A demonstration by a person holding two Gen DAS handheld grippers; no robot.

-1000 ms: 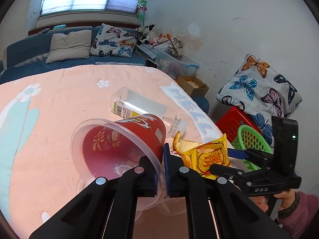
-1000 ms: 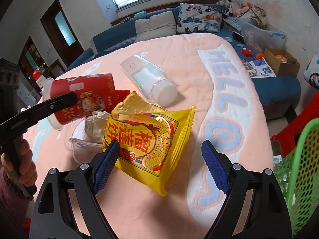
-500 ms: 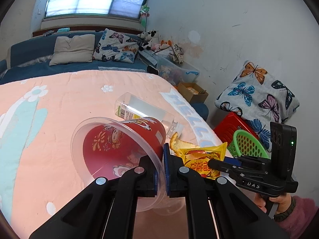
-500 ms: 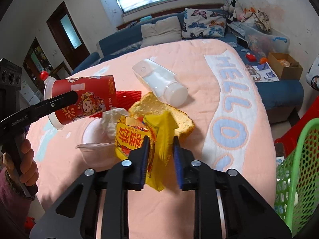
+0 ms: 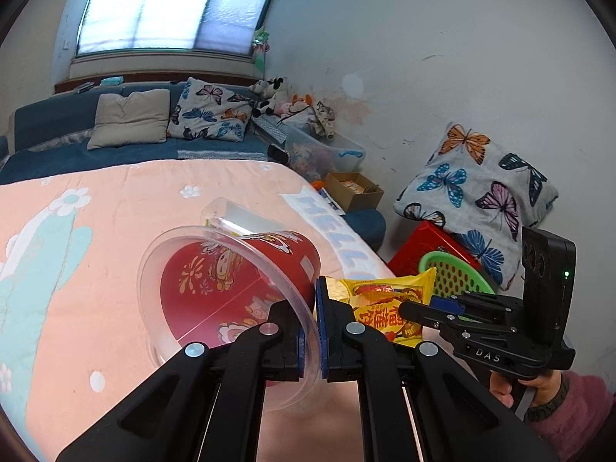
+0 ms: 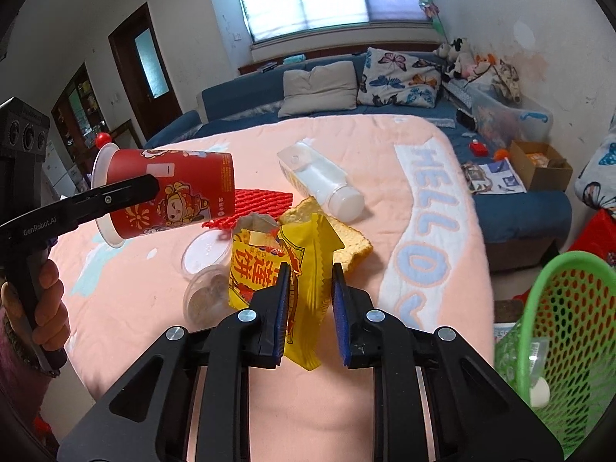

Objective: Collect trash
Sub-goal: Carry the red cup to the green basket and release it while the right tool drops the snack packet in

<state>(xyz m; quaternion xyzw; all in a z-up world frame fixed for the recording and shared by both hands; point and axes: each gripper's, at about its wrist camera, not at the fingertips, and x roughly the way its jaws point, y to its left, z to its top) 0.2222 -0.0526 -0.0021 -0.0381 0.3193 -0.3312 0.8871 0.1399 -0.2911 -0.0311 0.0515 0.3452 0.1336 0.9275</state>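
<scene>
My left gripper (image 5: 311, 321) is shut on the rim of a red paper cup (image 5: 231, 288), held on its side above the table; the cup also shows in the right wrist view (image 6: 173, 192). My right gripper (image 6: 308, 304) is shut on a yellow snack bag (image 6: 285, 265), lifted off the table; the bag also shows in the left wrist view (image 5: 385, 308). A green mesh basket (image 6: 569, 327) stands on the floor at the right, also seen in the left wrist view (image 5: 458, 273).
On the pink tablecloth (image 6: 385, 192) lie a clear plastic bottle (image 6: 319, 181), a slice of bread (image 6: 354, 242), red foam netting (image 6: 254, 204), a clear lid (image 6: 204, 254) and a small clear cup (image 6: 208, 300). A red crate (image 5: 427, 242) sits by the basket.
My right gripper closed on the yellow snack bag and lifted it off the table. My left gripper kept hold of the red cup and rose slightly.
</scene>
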